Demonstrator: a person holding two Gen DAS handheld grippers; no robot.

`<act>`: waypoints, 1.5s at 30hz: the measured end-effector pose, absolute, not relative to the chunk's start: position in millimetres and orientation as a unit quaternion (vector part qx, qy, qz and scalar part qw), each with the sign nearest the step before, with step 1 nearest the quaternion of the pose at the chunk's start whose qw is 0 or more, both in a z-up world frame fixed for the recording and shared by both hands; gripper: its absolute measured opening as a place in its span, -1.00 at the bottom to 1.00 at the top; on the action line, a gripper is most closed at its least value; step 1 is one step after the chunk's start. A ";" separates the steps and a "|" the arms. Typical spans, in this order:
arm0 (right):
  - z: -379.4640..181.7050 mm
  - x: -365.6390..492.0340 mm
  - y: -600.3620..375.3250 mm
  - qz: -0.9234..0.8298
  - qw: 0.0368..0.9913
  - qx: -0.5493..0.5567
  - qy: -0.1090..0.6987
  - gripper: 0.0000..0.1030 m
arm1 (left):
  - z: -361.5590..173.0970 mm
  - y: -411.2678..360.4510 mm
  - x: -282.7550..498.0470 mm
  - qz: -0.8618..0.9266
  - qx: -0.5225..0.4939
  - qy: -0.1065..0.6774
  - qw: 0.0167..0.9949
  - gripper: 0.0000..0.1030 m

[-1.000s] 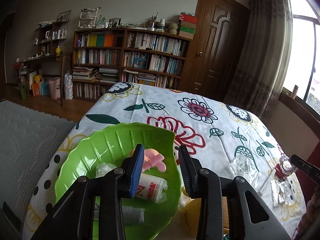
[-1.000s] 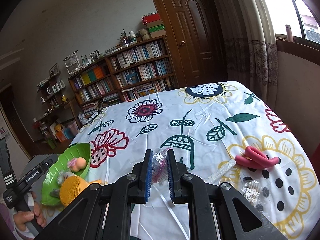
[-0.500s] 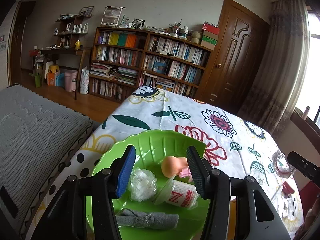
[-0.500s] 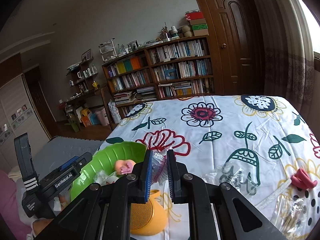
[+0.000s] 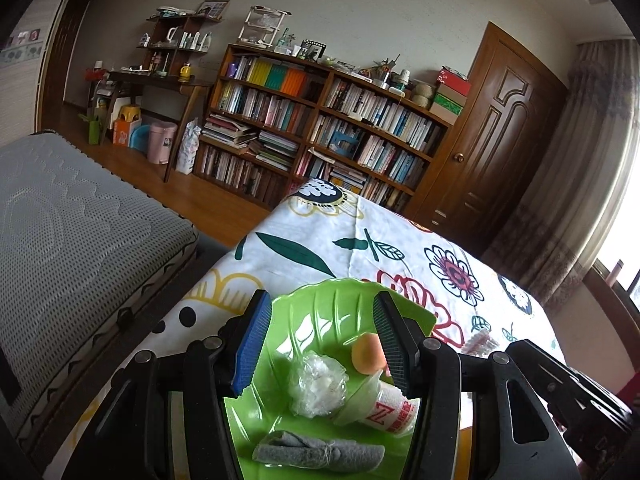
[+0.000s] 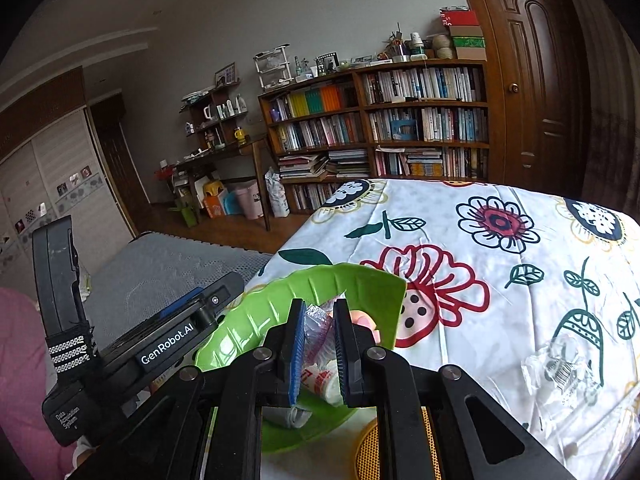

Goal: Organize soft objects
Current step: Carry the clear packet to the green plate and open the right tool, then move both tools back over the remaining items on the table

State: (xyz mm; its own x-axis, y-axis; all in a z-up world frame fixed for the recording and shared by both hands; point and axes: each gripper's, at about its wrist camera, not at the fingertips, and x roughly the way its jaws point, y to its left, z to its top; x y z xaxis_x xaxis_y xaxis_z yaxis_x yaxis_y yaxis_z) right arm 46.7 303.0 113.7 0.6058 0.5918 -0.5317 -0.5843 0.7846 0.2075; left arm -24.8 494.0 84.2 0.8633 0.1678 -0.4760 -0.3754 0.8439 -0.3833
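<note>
Right gripper (image 6: 318,344) clamped on crinkly clear packet (image 6: 316,322), we hold it over green leaf-shaped bowl (image 6: 280,308). Left gripper (image 5: 320,342) jaws wide apart, empty, above same bowl, where mesh ball (image 5: 318,384), grey cloth roll (image 5: 316,454), white tube (image 5: 394,410) and small doll (image 5: 368,352) lie.

Risk, we judge: release too near rim, light packet slides out onto tablecloth (image 6: 500,280); two grippers are close, can bump.

Against one second ago: right gripper was over middle of table, now over bowl; left gripper jaws are wider.
</note>
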 end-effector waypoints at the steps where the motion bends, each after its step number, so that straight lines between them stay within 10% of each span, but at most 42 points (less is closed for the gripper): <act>1: 112.0 47.3 307.2 0.332 0.894 0.005 0.300 -0.71 | 83.9 495.9 -25.6 0.146 -0.243 0.216 0.934 0.06; 5: 105.1 53.6 318.8 0.358 0.879 0.017 0.315 -0.63 | 82.2 501.2 -27.6 0.151 -0.255 0.214 0.931 0.06; 9: 97.1 56.1 326.3 0.363 0.872 0.014 0.327 -0.12 | 79.9 502.5 -28.7 0.150 -0.262 0.216 0.929 0.06; 45: 83.2 50.3 232.9 0.240 0.916 0.080 0.310 0.09 | 79.4 448.6 -11.2 0.086 -0.196 0.233 0.949 0.51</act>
